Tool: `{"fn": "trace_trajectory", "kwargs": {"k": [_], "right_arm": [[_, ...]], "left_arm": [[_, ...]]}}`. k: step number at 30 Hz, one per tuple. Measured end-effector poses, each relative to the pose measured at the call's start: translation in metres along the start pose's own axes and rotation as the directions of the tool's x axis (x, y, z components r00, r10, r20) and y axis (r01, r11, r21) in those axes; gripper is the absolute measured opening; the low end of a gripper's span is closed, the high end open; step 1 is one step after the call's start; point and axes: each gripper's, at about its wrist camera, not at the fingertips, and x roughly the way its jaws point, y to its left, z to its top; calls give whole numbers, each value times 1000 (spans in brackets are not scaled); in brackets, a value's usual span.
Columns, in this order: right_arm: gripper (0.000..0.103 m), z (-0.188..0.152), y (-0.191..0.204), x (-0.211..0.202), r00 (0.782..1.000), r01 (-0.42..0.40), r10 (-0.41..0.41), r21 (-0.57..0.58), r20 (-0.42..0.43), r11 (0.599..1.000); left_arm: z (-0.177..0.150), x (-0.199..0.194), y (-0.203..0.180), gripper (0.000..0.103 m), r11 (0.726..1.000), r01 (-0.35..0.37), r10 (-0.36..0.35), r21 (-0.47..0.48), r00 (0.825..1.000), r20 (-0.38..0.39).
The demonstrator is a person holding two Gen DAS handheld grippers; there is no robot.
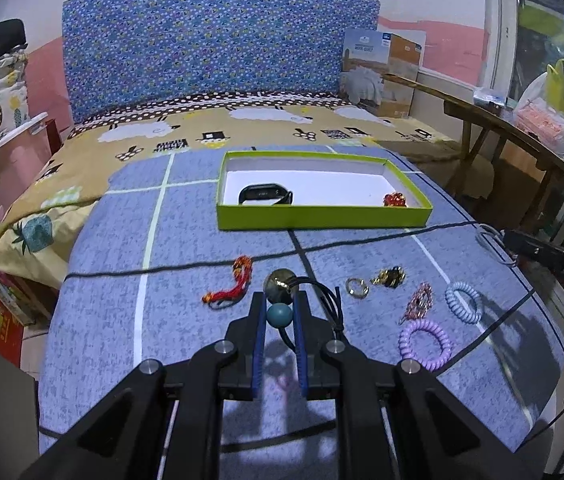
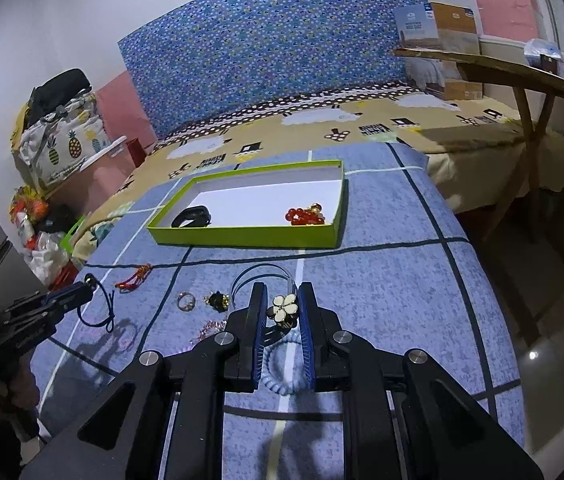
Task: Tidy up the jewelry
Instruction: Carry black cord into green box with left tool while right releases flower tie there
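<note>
A green box (image 1: 322, 216) (image 2: 241, 236) sits mid-bed with a black watch (image 1: 265, 194) (image 2: 191, 216) and a red bead bracelet (image 1: 394, 199) (image 2: 306, 214) inside. My left gripper (image 1: 279, 304) is shut on a bead hair tie (image 1: 279, 314) with a black cord, held above the blue cover; it also shows in the right wrist view (image 2: 89, 284). My right gripper (image 2: 282, 300) is shut on a flower hair band (image 2: 282, 308), above a blue coil tie (image 2: 277, 364).
On the cover lie a red cord bracelet (image 1: 229, 286), a ring (image 1: 357, 288), a gold-black brooch (image 1: 389, 277), a pink clip (image 1: 420, 302), a blue coil tie (image 1: 464, 302) and a purple coil tie (image 1: 426, 344). A wooden bench (image 1: 502, 128) stands to the right.
</note>
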Motion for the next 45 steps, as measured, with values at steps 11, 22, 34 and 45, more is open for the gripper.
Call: {"fn": "trace_trajectory", "kwargs": {"k": [11,22,34,45], "right_arm": [[16,27,7,31,1000,-25,24,-53,-16,998],[16,78,-7,81,999,-43,42,-50,-19,998],[16,114,-28,162,996,-4,0,-43,-88,999],[16,113,-38,209,984,55,-64,-63,-164,997]], "left_arm": [[40,24,-8,14,999,12,-13,53,1000,24],[96,83,4,14,998,-11,12,60,1000,-9],[132,158,18,14,996,-51,55,68,996,-70],[137,211,30,14,994,-98,105,50,981,-163]]}}
